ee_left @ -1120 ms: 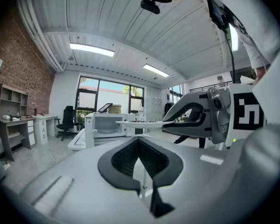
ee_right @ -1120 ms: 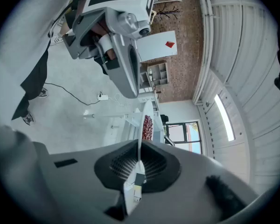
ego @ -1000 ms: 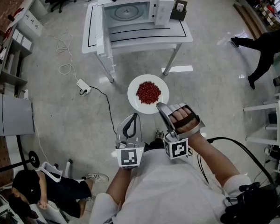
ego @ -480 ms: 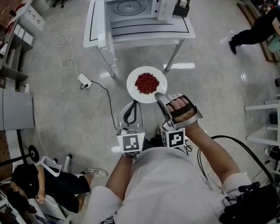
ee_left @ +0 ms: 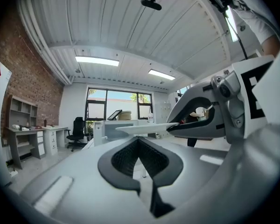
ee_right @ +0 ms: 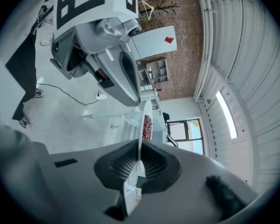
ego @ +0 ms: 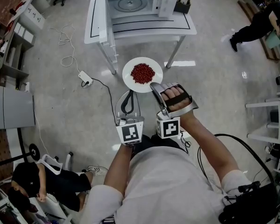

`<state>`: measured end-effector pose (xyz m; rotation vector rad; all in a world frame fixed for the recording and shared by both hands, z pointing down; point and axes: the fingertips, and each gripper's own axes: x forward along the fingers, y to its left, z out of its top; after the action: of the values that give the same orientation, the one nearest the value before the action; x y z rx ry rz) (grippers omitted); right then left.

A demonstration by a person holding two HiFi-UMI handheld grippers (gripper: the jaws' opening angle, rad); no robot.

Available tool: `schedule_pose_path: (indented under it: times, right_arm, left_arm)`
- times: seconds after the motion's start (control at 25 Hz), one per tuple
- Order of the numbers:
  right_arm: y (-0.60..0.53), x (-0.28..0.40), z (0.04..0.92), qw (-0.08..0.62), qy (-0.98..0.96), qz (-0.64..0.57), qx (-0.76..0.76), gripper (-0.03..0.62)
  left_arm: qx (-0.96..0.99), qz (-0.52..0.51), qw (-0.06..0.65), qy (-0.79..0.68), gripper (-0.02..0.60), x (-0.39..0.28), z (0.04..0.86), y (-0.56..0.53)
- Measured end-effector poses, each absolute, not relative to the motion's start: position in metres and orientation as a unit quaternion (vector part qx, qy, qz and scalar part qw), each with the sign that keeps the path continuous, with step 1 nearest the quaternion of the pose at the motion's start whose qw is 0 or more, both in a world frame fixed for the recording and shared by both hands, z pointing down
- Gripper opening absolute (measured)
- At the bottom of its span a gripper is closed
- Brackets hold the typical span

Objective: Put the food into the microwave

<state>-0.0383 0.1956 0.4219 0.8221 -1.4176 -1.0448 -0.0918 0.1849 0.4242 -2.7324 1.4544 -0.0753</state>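
Note:
A white plate (ego: 129, 79) with a heap of red food (ego: 143, 72) hangs over the floor in front of the white table (ego: 144, 30). My right gripper (ego: 154, 88) has the plate's near rim between its jaws; the jaws are closing and the pads press on the rim. In the right gripper view the plate (ee_right: 140, 143) stands edge-on between the pads. My left gripper (ego: 127, 98) is beside it on the left, shut and holding nothing. The microwave (ego: 165, 3) stands on the table, door swung open, turntable showing.
A dark box (ego: 183, 1) stands right of the microwave. A power strip (ego: 85, 78) and cables lie on the floor at left. A person (ego: 256, 20) walks at far right; another (ego: 35, 185) sits at bottom left. White furniture (ego: 270, 120) stands at right.
Both grippers and the plate have moved up the picture, closer to the table with the microwave. The grip on the plate's rim looks the same.

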Motion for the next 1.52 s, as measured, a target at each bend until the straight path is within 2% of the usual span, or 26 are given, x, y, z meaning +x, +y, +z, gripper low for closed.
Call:
schedule_pose_path:
  times: [0.48,0.88,1.52]
  right_arm:
    - [0.189,-0.058,0.423,0.579,-0.588,-0.434,0.361,0.023]
    - [0.183,-0.047,0.420,0.602,-0.563,-0.407,0.393,0.023]
    - [0.096,0.013,0.424,0.584,-0.573,-0.412,0.401,0.021]
  left_arm:
    - [-0.892,-0.023,0.040,0.450,0.006,-0.107,0.422,0.177]
    - [-0.911,-0.028,0.046,0.409,0.006,-0.102,0.423,0.167]
    - [-0.914,-0.046,0.055,0.400,0.006,-0.032,0.425,0.088]
